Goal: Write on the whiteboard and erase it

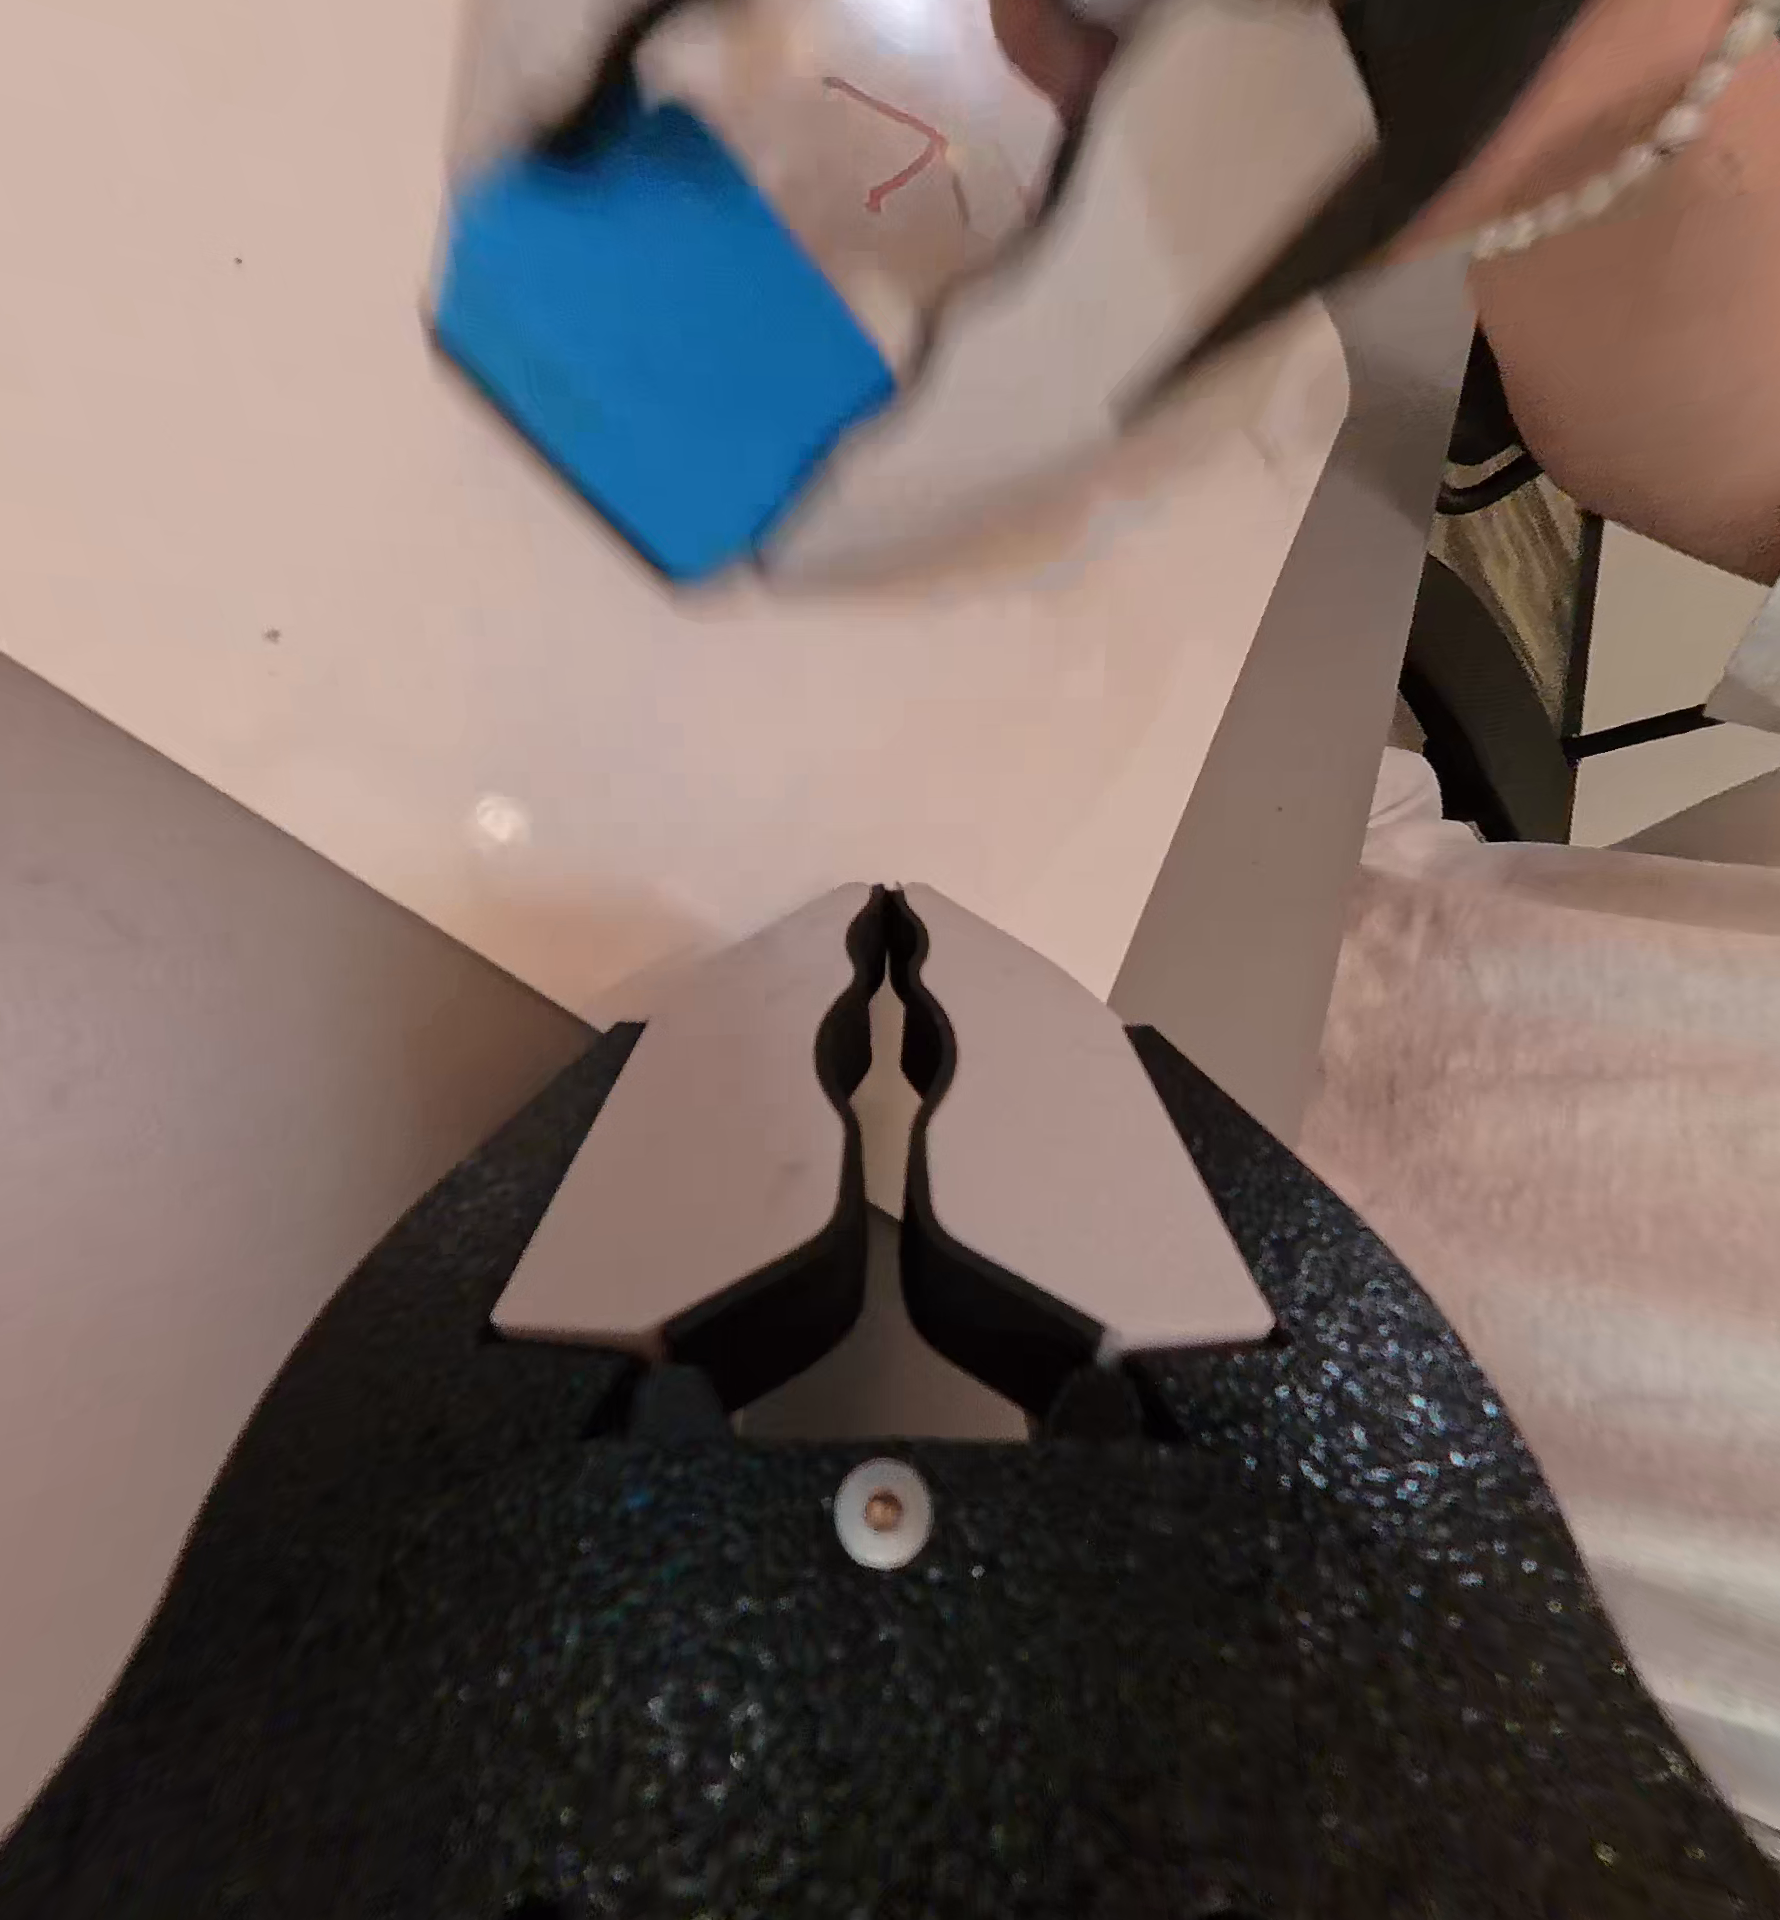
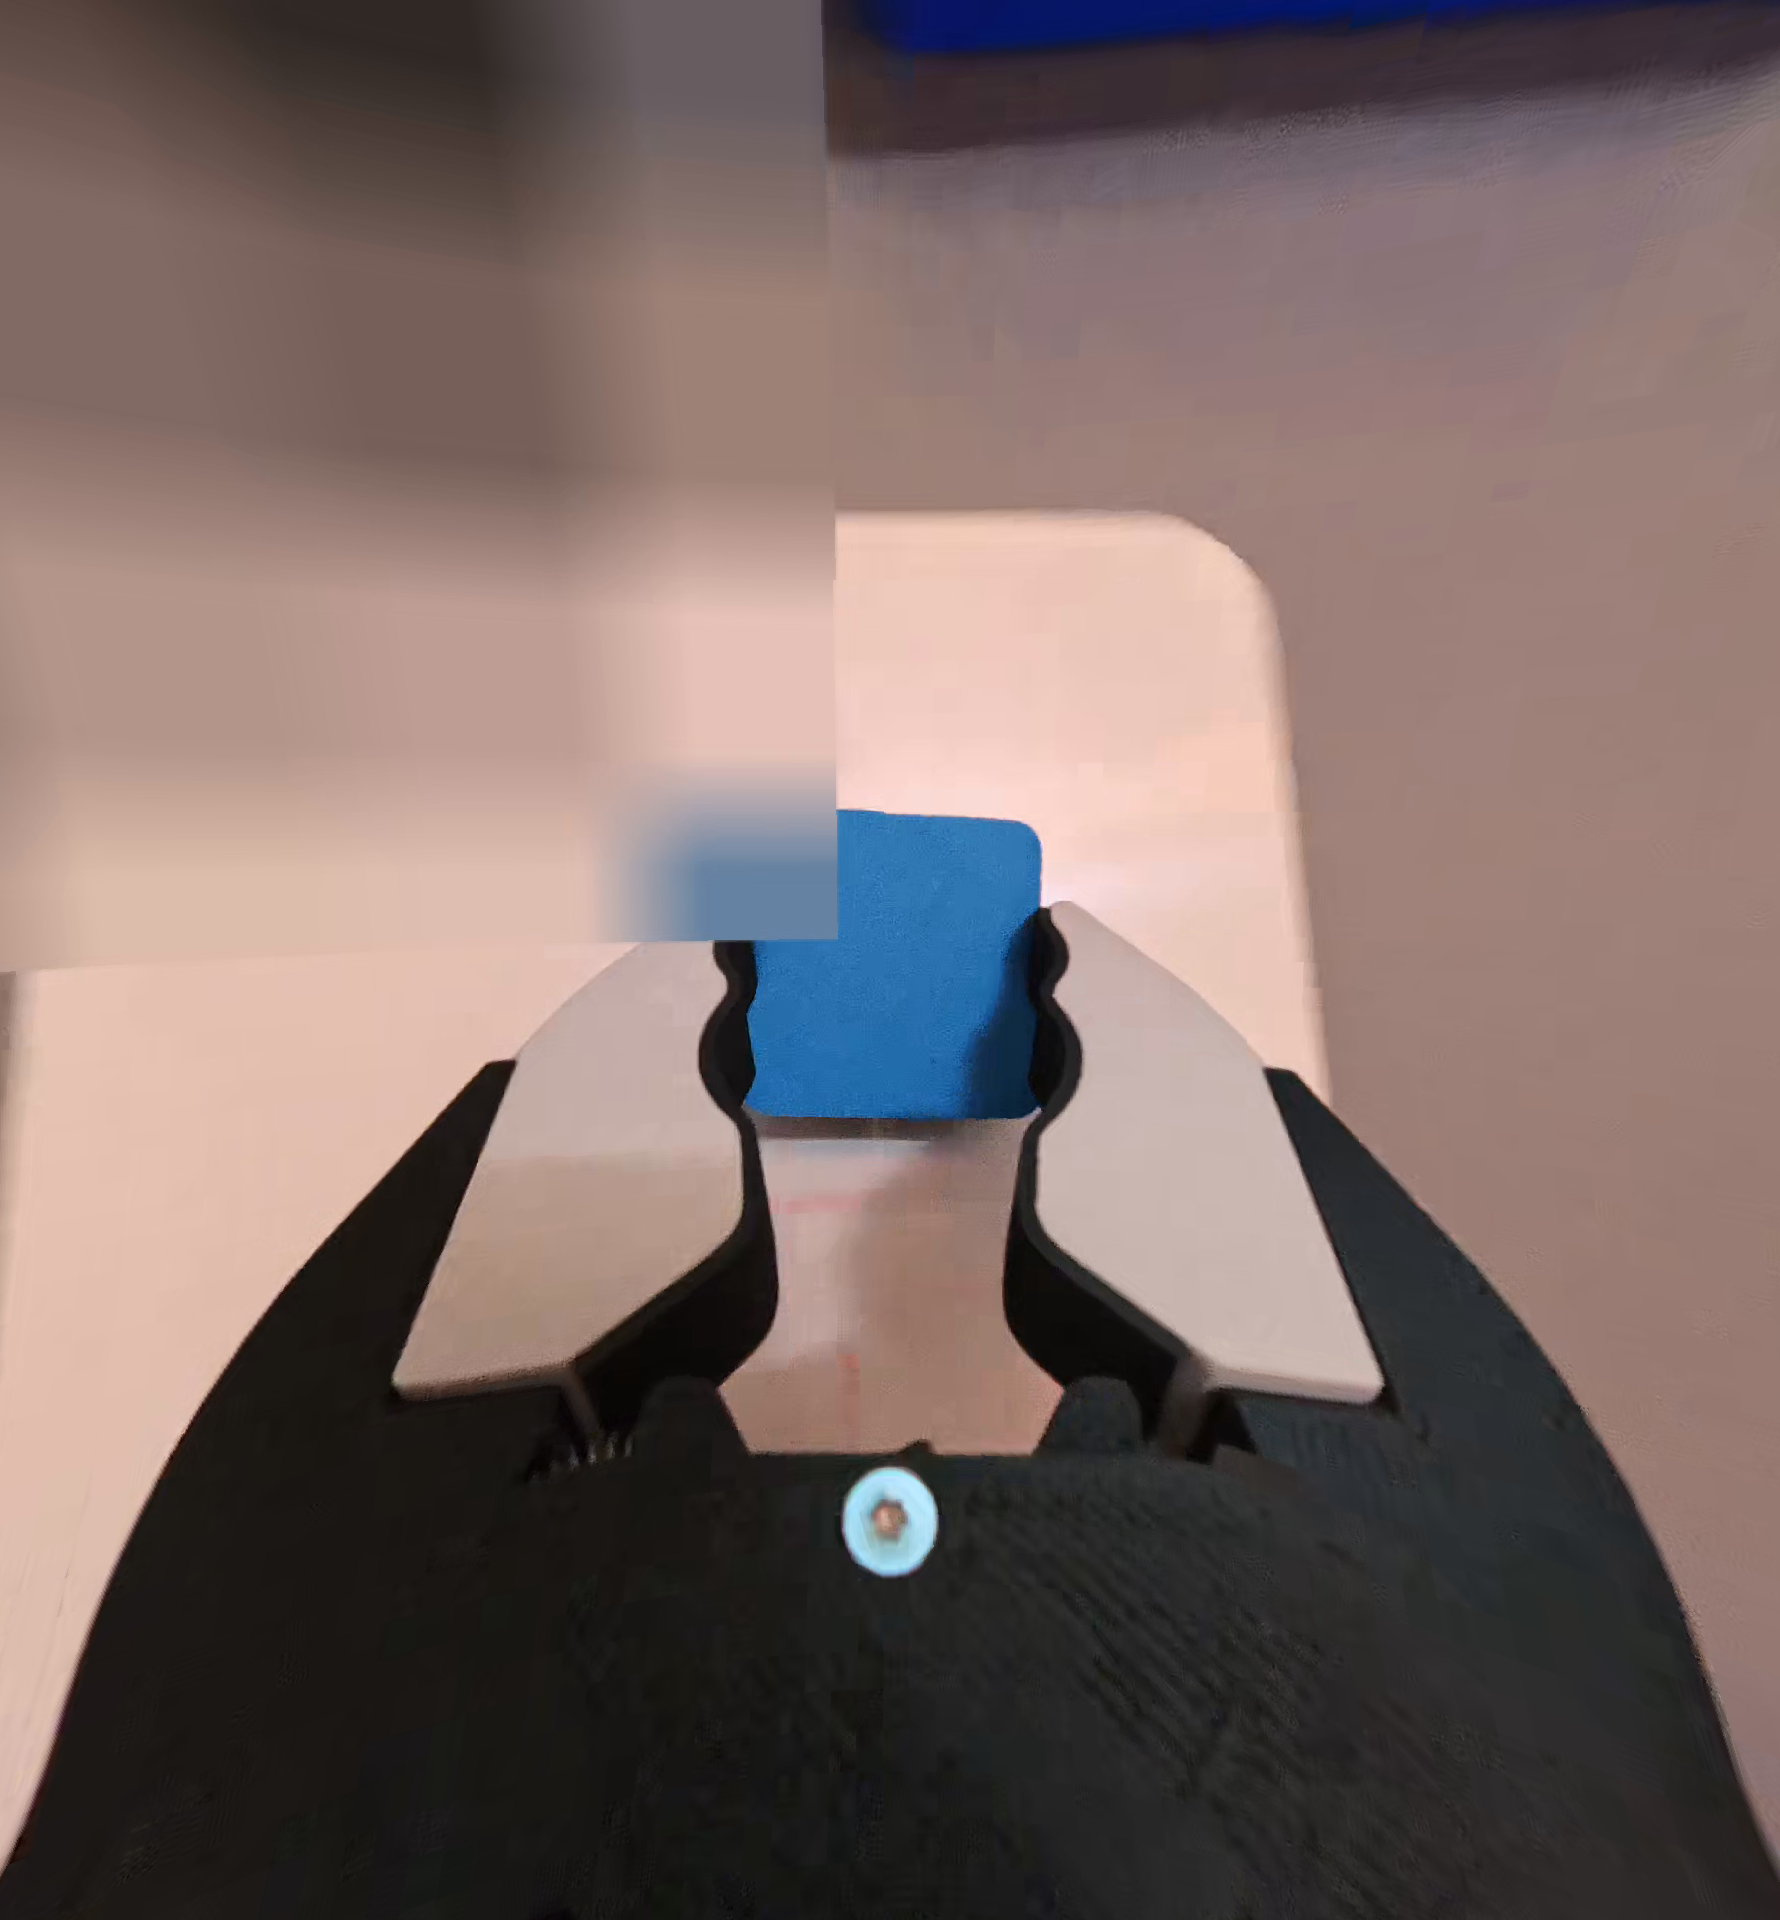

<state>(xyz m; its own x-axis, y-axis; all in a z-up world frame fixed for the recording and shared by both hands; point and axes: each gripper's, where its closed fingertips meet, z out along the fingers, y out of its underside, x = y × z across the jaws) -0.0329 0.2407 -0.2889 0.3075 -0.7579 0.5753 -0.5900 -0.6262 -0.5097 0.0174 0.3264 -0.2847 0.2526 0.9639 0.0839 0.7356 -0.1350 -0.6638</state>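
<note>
1. The right gripper point(image 2: 891, 1013) has its jaws parted about the width of a blue eraser point(image 2: 896, 997) and pressed against its two sides, so it grips the block between its tips.
2. The eraser sits over the whiteboard point(image 2: 1125, 727), a pale glossy sheet with a rounded far corner; whether it presses on the surface is unclear from this view.
3. Faint red marks point(image 2: 834, 1205) show on the board between the fingers, behind the eraser.
4. The left gripper point(image 1: 884, 894) is closed tight, its tips meeting with nothing between them, at the near edge of the board point(image 1: 242, 416).
5. From the left view, the eraser point(image 1: 647, 343) appears blurred in the right gripper's fingers point(image 1: 1052, 364), above the board.
6. A red stroke point(image 1: 907, 156) lies just beside the eraser.
7. The board rests on a grey table point(image 1: 138, 987).
8. A person's arm point(image 1: 1675, 343) with a bracelet point(image 1: 1613, 166) holds the right gripper.
</note>
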